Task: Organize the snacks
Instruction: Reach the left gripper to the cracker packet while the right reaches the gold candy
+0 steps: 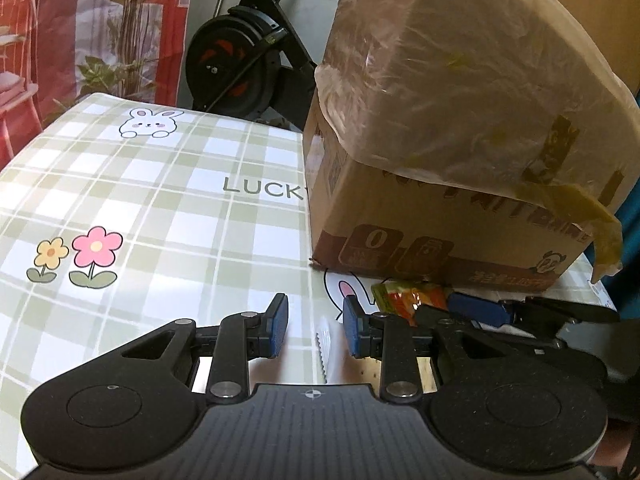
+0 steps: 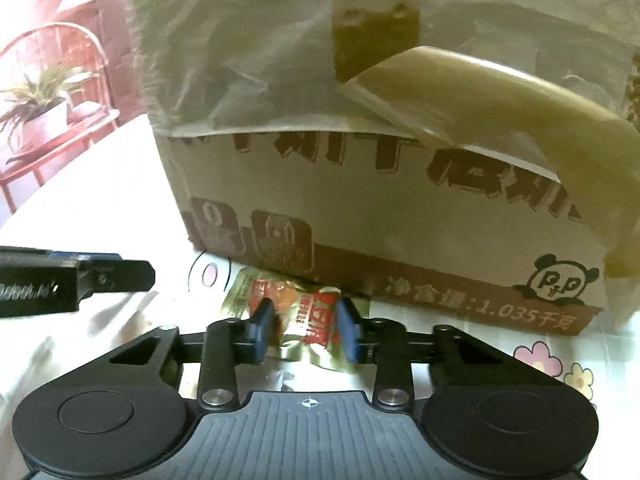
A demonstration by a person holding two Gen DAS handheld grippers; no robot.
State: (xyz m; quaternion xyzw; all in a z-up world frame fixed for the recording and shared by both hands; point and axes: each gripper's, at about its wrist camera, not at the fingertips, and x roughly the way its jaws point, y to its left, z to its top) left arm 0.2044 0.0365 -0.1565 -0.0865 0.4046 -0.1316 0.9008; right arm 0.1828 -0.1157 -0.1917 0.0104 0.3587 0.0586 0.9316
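A gold and red snack packet (image 2: 308,316) lies on the table right in front of a large cardboard box (image 2: 380,216). My right gripper (image 2: 306,326) is around the packet, its blue pads on either side of it, jaws partly closed. In the left wrist view the same packet (image 1: 408,298) shows at the foot of the box (image 1: 432,208), with the right gripper's finger (image 1: 480,308) beside it. My left gripper (image 1: 316,326) is open and empty above the checked tablecloth (image 1: 160,200); a white serrated wrapper edge (image 1: 326,350) lies below it.
The box is wrapped in a translucent plastic bag (image 1: 460,80) with loose brown tape (image 2: 520,120). An exercise bike (image 1: 240,52) stands behind the table. The left gripper's finger (image 2: 80,280) reaches in at the left of the right wrist view.
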